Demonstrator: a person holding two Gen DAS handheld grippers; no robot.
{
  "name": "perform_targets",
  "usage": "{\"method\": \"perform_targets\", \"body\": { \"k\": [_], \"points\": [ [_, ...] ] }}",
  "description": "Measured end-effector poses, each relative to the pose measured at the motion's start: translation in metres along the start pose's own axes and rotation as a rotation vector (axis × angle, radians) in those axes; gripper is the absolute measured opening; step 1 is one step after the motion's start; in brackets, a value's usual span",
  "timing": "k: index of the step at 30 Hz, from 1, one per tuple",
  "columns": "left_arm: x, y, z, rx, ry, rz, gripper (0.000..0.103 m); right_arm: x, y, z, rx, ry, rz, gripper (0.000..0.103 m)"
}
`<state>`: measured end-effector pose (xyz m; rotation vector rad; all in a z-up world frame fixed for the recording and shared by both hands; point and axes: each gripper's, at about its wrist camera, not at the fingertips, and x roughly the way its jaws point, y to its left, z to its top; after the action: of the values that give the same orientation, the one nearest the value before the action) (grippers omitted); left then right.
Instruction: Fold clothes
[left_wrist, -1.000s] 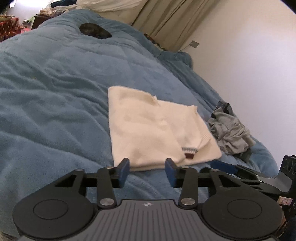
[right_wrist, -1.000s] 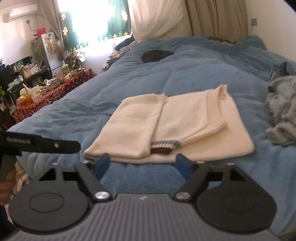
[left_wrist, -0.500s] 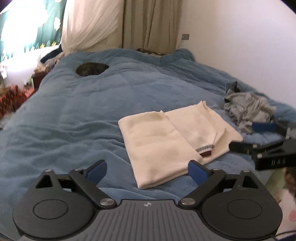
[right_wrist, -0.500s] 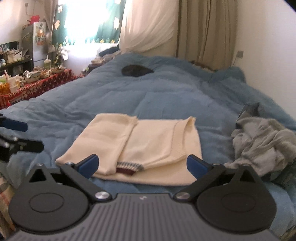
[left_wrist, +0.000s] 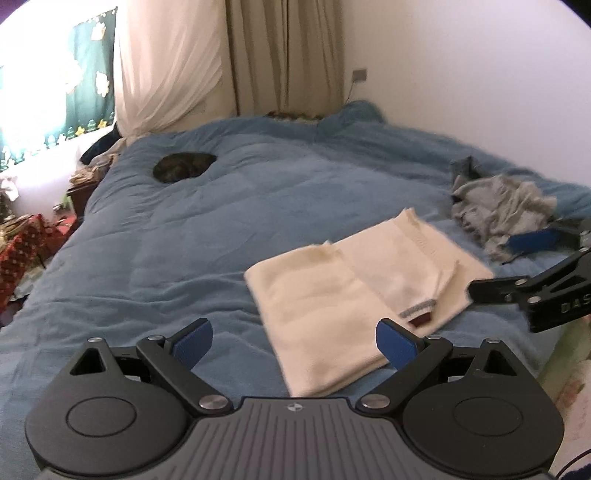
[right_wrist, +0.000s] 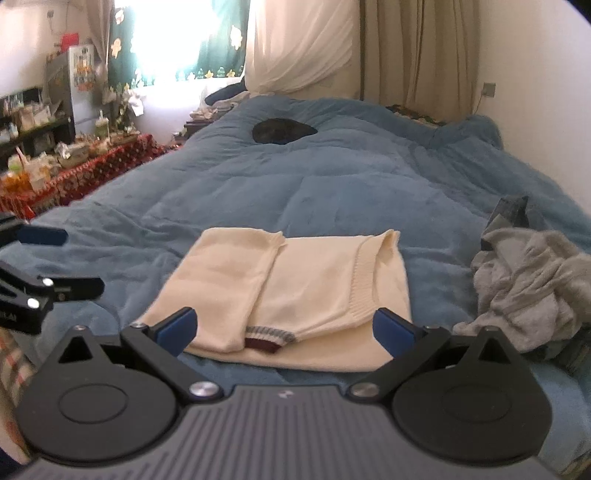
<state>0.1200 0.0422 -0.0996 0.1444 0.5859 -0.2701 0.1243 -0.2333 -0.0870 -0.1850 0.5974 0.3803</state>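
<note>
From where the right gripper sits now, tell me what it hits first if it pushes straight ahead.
Most likely the folded cream knit sweater lying on the blue fleece blanket. The open right gripper points down at its near edge, by the striped maroon cuff. Depth is unclear, so the blanket just before it is possible.

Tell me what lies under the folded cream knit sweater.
The folded cream knit sweater lies flat on the blue fleece blanket that covers the bed. Its striped cuff is folded on top. Whatever the sweater's lower layers cover cannot be seen.
</note>
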Motion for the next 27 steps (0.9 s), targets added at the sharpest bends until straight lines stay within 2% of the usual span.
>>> {"method": "perform_targets", "body": {
  "k": [2, 4, 8, 10, 15, 19, 23, 24, 26, 27],
  "points": [
    [0.003, 0.003, 0.003, -0.007, 0.011, 0.004, 0.096, 0.0, 0.004, 0.003, -0.042, 0.003, -0.096, 0.102],
    [0.005, 0.005, 0.005, -0.015, 0.022, 0.007, 0.096, 0.0, 0.005, 0.005, -0.066, -0.002, -0.145, 0.102],
    [0.011, 0.015, 0.011, -0.09, 0.042, -0.043, 0.096, 0.005, -0.003, 0.01, 0.003, 0.052, -0.051, 0.102],
    [0.012, 0.017, 0.015, -0.099, 0.036, -0.04, 0.096, 0.011, -0.003, 0.01, 0.0, 0.082, -0.036, 0.102],
    [0.011, 0.009, 0.029, -0.051, -0.02, 0.056, 0.096, 0.023, 0.005, 0.008, -0.1, 0.079, -0.093, 0.102],
    [0.014, 0.016, 0.041, -0.144, -0.026, -0.017, 0.094, 0.025, 0.008, 0.012, -0.055, 0.077, -0.116, 0.102],
    [0.022, 0.025, 0.048, -0.237, 0.009, -0.141, 0.094, 0.027, 0.004, 0.022, 0.023, 0.089, -0.115, 0.102],
    [0.024, 0.025, 0.049, -0.25, 0.022, -0.147, 0.094, 0.028, 0.003, 0.025, 0.027, 0.096, -0.101, 0.102],
    [0.029, 0.023, 0.05, -0.269, 0.05, -0.15, 0.088, 0.031, 0.004, 0.029, 0.03, 0.108, -0.069, 0.1],
    [0.032, 0.023, 0.051, -0.287, 0.07, -0.147, 0.073, 0.033, 0.005, 0.031, 0.034, 0.115, -0.063, 0.096]
  ]
}}
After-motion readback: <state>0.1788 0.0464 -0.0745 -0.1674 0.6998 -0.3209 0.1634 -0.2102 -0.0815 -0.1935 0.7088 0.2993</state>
